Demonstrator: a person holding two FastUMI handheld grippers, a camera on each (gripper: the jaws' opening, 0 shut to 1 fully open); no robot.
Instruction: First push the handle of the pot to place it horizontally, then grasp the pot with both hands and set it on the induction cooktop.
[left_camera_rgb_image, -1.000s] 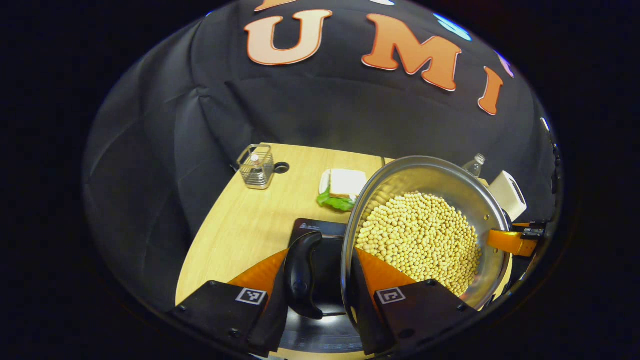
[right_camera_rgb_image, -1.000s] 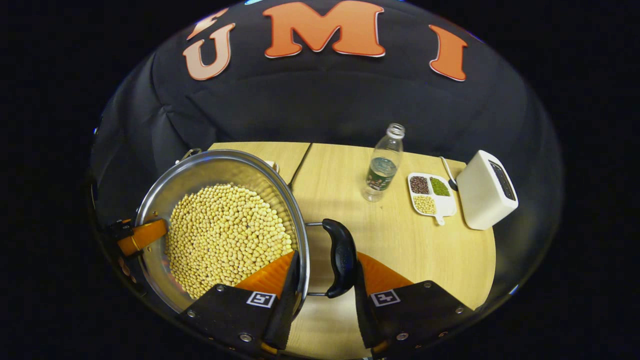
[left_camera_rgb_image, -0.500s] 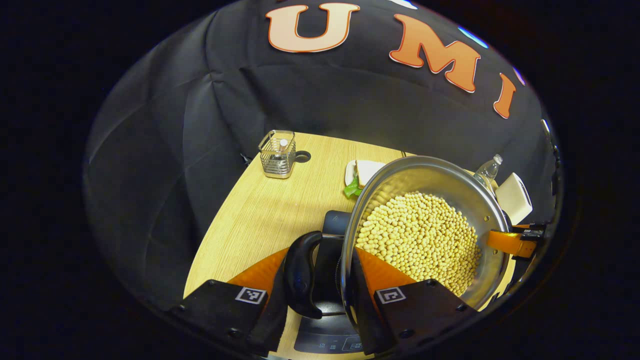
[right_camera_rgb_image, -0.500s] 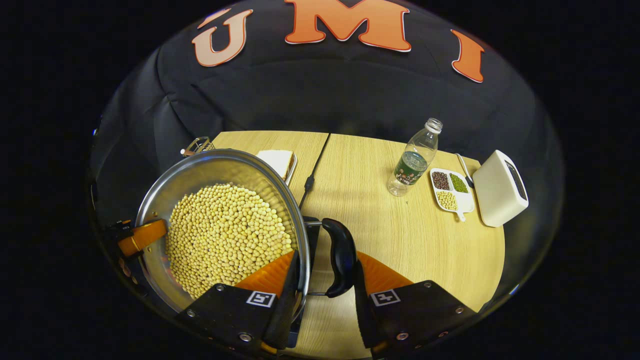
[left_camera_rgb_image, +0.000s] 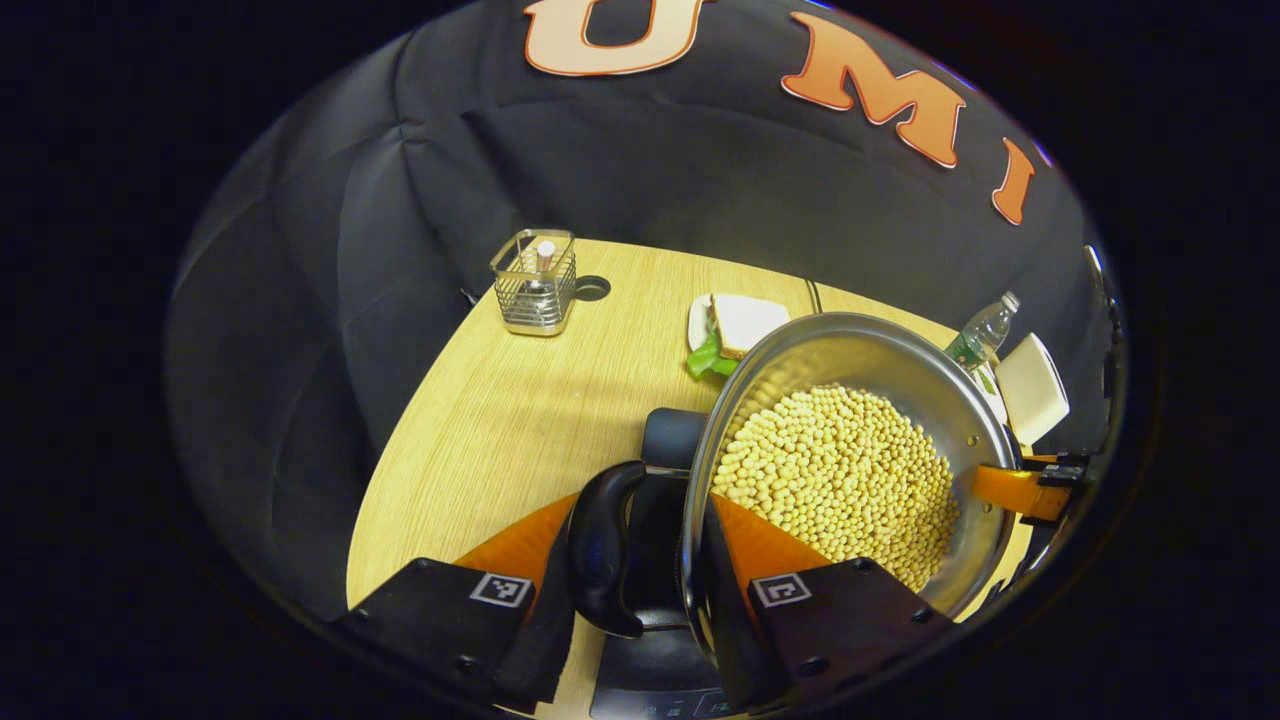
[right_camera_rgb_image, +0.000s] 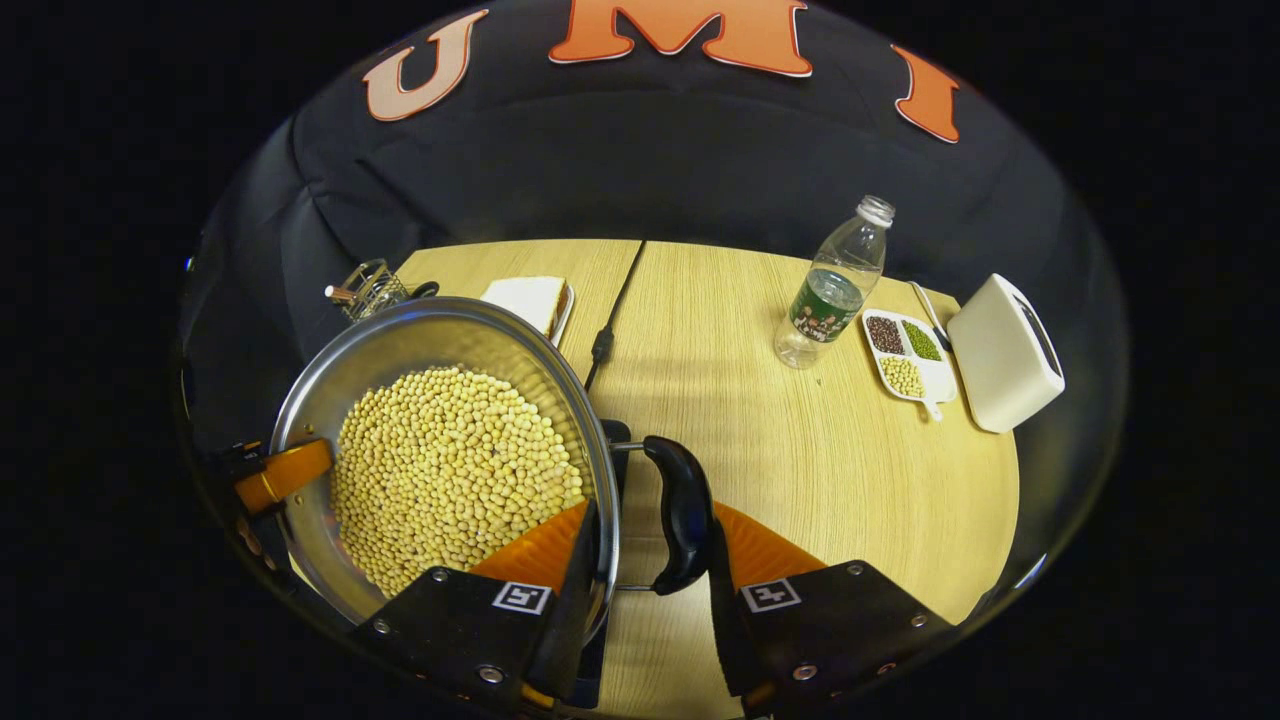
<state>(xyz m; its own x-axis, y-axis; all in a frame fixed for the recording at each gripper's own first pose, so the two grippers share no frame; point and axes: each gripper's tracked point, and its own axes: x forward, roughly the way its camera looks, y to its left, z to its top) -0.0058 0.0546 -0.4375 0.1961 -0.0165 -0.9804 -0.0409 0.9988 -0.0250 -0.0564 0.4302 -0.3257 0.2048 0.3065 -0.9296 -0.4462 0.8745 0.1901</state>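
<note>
A steel pot (left_camera_rgb_image: 850, 350) full of yellow soybeans is gripped by both of its black side handles. My left gripper (left_camera_rgb_image: 640, 590) is shut on one handle (left_camera_rgb_image: 600, 550), with one finger outside the handle and the other inside the pot's rim. My right gripper (right_camera_rgb_image: 650, 590) is shut the same way on the opposite handle (right_camera_rgb_image: 685, 520). Each gripper also shows across the pot in the other view: right gripper (left_camera_rgb_image: 1030, 492), left gripper (right_camera_rgb_image: 280, 475). The black induction cooktop (left_camera_rgb_image: 672, 435) lies under the pot (right_camera_rgb_image: 420, 330); its corner (right_camera_rgb_image: 614, 440) peeks out. I cannot tell whether the pot touches it.
On the wooden table (right_camera_rgb_image: 800, 470) stand a wire basket (left_camera_rgb_image: 535, 283), a sandwich on a plate (left_camera_rgb_image: 738, 322), a water bottle (right_camera_rgb_image: 835, 290), a divided dish of beans (right_camera_rgb_image: 905, 355) and a white box (right_camera_rgb_image: 1005, 350). A black cable (right_camera_rgb_image: 612, 315) runs back from the cooktop.
Both grippers have carried the pot left and toward the near side, so the cooktop now shows under it. The table objects sit farther off. Both grips are unchanged.
</note>
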